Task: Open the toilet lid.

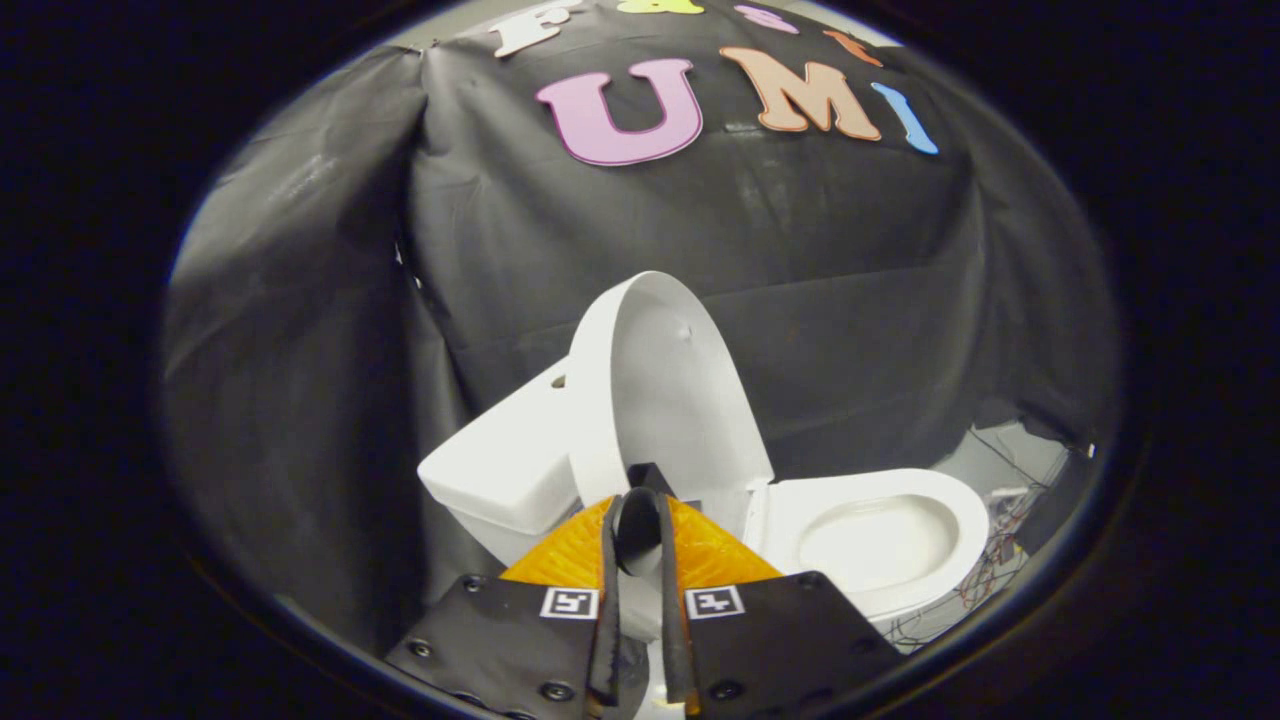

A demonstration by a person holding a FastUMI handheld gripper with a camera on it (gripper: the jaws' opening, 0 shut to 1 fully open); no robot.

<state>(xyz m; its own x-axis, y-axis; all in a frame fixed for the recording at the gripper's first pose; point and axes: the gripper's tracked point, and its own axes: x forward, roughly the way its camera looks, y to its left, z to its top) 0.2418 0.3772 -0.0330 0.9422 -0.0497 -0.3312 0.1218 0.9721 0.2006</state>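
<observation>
The lid [665, 390] stands upright, swung back to lean against the tank [500, 470], with the seat [870, 540] and bowl beside it laid bare. The gripper [637, 520] sits at the lid's lower edge, its jaws nearly closed with only a thin gap and nothing pressed between them. The opening looks done; what remains is backing away without nudging the lid forward.

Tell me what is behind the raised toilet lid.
The white tank stands behind the upright lid; the lid hides where they meet. The tongs, nearly closed, sit before the lid's lower edge; contact unclear.
</observation>
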